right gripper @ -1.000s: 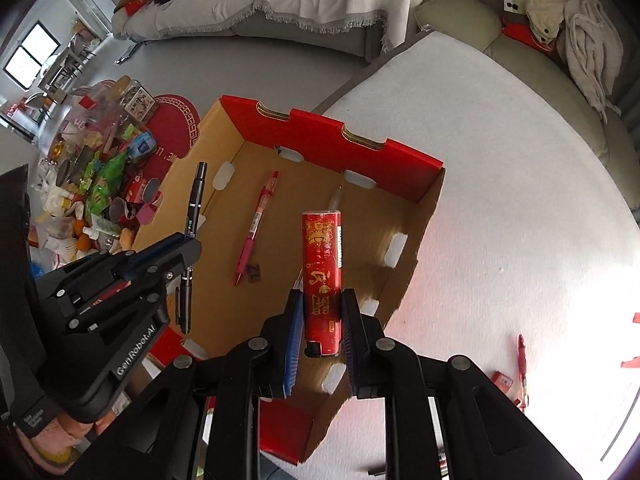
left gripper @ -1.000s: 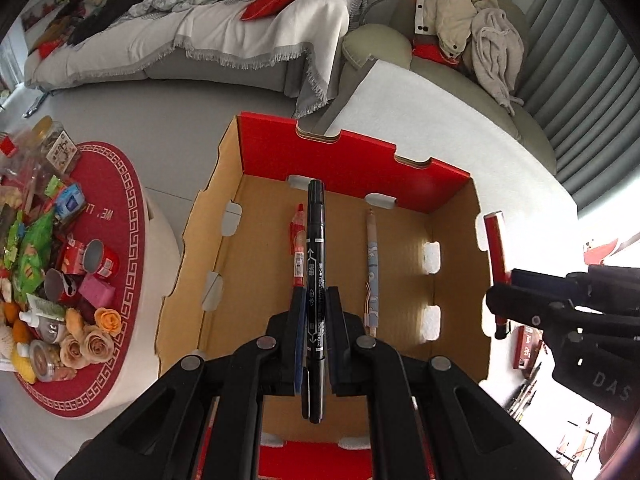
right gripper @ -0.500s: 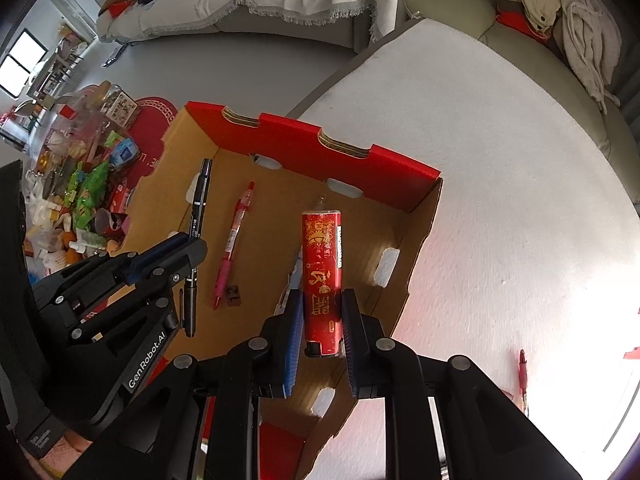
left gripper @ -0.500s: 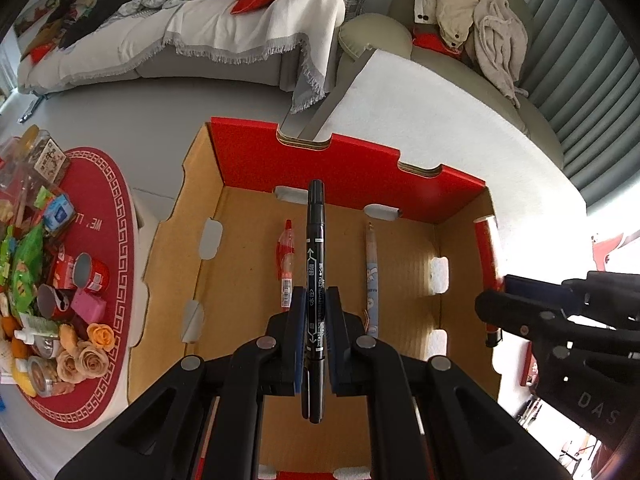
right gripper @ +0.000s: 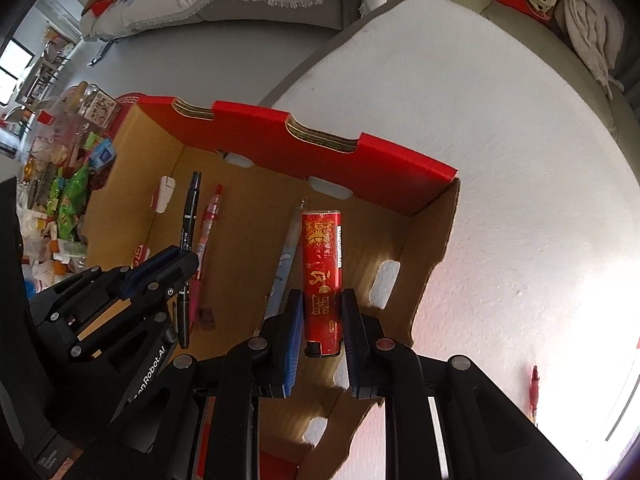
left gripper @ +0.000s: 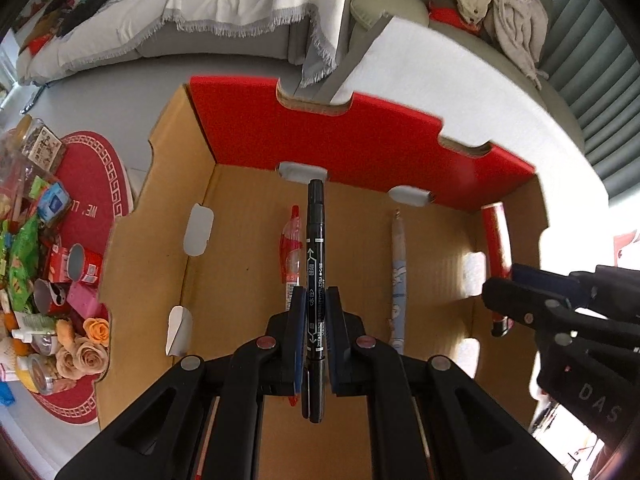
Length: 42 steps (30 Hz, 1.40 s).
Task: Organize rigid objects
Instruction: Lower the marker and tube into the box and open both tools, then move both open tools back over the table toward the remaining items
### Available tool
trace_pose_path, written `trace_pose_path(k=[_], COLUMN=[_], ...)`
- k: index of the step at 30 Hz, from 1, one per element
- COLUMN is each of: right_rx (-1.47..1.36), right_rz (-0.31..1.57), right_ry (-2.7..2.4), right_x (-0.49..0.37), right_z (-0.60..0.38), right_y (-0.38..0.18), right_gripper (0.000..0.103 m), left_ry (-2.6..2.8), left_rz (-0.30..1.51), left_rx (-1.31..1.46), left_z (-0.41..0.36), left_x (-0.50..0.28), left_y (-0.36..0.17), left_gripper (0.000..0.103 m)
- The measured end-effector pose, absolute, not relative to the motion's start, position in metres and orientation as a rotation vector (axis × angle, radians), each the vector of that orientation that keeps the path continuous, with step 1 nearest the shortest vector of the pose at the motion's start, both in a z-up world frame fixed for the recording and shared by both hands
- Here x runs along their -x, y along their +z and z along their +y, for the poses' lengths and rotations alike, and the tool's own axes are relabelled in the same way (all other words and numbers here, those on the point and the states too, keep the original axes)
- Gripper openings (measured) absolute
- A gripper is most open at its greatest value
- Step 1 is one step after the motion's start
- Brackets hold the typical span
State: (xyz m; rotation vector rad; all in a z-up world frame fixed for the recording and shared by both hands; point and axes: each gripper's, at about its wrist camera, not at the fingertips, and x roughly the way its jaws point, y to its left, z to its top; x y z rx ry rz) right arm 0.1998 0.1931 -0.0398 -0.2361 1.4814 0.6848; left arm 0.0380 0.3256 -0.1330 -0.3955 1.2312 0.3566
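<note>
A cardboard box (left gripper: 244, 236) with red walls (right gripper: 392, 160) sits open on a white table. My left gripper (left gripper: 315, 300) is shut on a black marker (left gripper: 316, 240), held over the box floor and pointing at the far wall. My right gripper (right gripper: 322, 308) is shut on a red tube with gold print (right gripper: 322, 264), held above the box's right side. On the floor lie a red pen (left gripper: 291, 252) and a pale blue patterned pen (left gripper: 398, 276). In the left wrist view the right gripper (left gripper: 508, 292) and its red tube (left gripper: 496, 240) show at the right wall.
A round red-topped side table (left gripper: 92, 200) crowded with snacks, cans and fake roses stands left of the box. A sofa with blankets (left gripper: 224, 12) and a chair with clothes (left gripper: 500, 4) lie beyond. A small red item (right gripper: 534, 388) lies on the white table (right gripper: 500, 160) to the right.
Both grippers have sunk toward the box with their loads, so the box fills more of both views. Marker and tube stay gripped as before.
</note>
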Motion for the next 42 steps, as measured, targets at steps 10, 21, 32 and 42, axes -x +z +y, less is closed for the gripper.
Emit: trace_pose_path(k=[10, 21, 32, 42], right_rx=[0.146, -0.083, -0.421, -0.492], right_rz=[1.43, 1.399, 1.653, 1.665], right_ry=[0.778, 0.424, -0.051, -0.088], right_x=[-0.199, -0.183, -0.079, -0.044], right_z=[0.188, 0.01, -0.203, -0.246], right_y=[-0.016, 0.007, -0.071, -0.076], right_gripper=[0.09, 0.09, 0.09, 0.09], left_ry=[0.271, 0.032, -0.11, -0.035], left_rz=[1.213, 1.137, 1.318, 1.401], left_rx=[0.478, 0.327, -0.005, -0.119], left_z=[0.332, 0.23, 0.045, 0.002], left_x=[-0.036, -0.043, -0.117, -0.146], left_y=[-0.138, -0.082, -0.135, -0.198], left_gripper=[0.103, 0.103, 0.103, 0.103])
